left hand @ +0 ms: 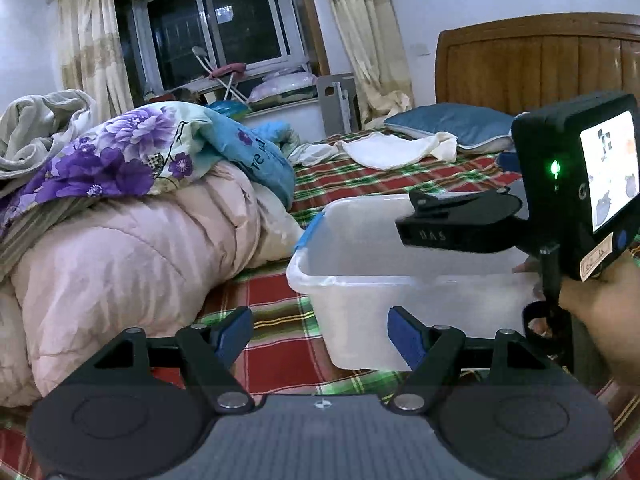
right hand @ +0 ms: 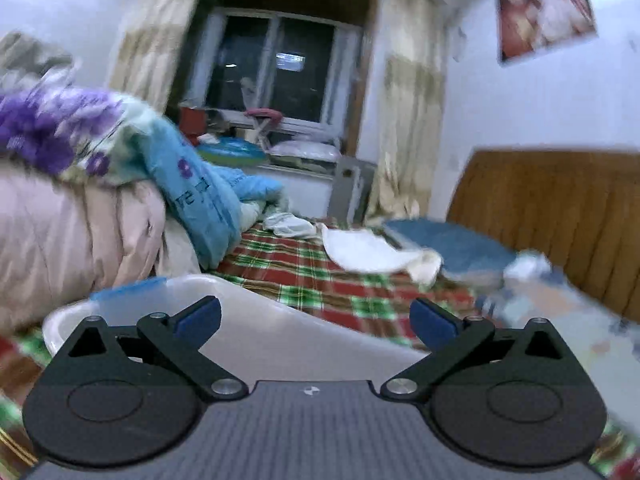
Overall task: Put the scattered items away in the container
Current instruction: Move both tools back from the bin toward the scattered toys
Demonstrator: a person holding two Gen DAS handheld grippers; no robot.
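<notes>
A clear plastic container (left hand: 320, 280) with a blue latch stands on the plaid bed sheet. In the left wrist view my left gripper (left hand: 320, 338) is open and empty, just in front of the container's near left corner. The right gripper's body shows in that view, held by a hand over the container's right side. In the blurred right wrist view my right gripper (right hand: 316, 322) is open and empty above the container's rim (right hand: 256, 300). Pale blurred items (right hand: 560, 308) lie on the sheet at the right. The container's inside is hidden.
A pile of pink and floral quilts (left hand: 120, 220) fills the left of the bed. A white cloth (left hand: 392, 150) and a blue pillow (left hand: 452, 124) lie at the far end by the wooden headboard (left hand: 540, 68). A window is behind.
</notes>
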